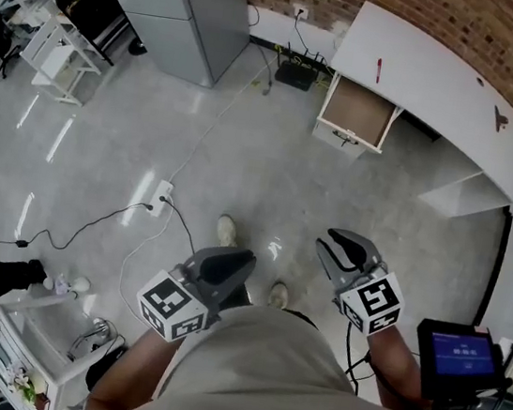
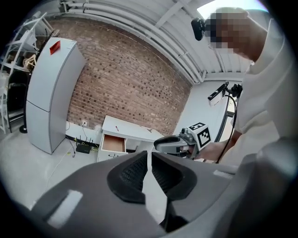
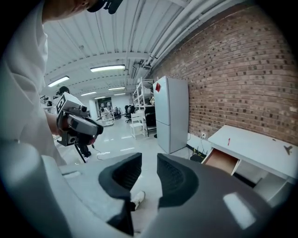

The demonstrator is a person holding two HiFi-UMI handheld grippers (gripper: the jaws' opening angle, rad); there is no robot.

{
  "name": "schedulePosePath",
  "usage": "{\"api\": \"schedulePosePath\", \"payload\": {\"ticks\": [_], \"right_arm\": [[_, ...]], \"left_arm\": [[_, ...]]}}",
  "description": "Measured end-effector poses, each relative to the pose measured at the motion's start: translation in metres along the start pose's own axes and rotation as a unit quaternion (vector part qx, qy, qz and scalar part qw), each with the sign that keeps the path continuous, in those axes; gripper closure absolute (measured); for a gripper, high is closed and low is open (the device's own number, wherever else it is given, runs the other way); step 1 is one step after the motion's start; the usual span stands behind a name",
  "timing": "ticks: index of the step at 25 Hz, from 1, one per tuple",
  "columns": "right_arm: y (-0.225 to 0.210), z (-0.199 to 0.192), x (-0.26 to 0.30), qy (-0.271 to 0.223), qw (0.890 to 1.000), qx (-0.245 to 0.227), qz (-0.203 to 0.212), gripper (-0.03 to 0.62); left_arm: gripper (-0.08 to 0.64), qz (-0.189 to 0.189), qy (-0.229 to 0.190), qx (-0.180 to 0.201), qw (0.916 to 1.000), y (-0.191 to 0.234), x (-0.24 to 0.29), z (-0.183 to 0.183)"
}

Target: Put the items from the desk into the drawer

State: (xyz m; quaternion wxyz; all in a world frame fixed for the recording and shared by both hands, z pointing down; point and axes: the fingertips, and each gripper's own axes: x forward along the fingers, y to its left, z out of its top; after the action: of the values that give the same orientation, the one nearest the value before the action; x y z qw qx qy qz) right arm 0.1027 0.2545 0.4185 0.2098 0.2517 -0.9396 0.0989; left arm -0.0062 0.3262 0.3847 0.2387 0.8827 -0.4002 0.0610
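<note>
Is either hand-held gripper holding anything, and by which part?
Nothing is held: the left hand-held gripper and the right hand-held gripper both have empty jaws.

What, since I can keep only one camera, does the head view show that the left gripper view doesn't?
Only the head view: the white power strip on the floor, the person's white shoes. Only the left gripper view: the white ceiling pipes, the red sign on the tall grey refrigerator. Both: the white desk, its open wooden drawer, that refrigerator, the right gripper.
</note>
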Motion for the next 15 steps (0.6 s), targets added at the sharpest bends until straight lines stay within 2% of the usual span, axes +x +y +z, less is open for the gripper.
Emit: {"api": "schedulePosePath", "payload": {"ticks": [3,7,10,15], "right_arm": [[-0.040,0.012,0.041,0.007,0.999,0.019,-0.037,0.486],[-0.093,0.045,0.089,0.015,0.994,0.047,-0.092,0.486],[-0.128,0.078,0.122,0.017,0.990,0.056,-0.129,0.486],[-0.207,0.094,0.172,0.011,0.976,0.100,-0.192,0.486]], "left_arm": [[0.525,-0.030,0.007,0.005,0.9995,0.058,0.027,0.020],[0.525,-0.090,0.028,0.015,0.9954,0.119,0.063,0.064],[0.525,-0.139,0.053,0.036,0.9882,0.150,0.075,0.097],[0.525,-0.188,0.098,0.048,0.9760,0.218,0.112,0.107]]}}
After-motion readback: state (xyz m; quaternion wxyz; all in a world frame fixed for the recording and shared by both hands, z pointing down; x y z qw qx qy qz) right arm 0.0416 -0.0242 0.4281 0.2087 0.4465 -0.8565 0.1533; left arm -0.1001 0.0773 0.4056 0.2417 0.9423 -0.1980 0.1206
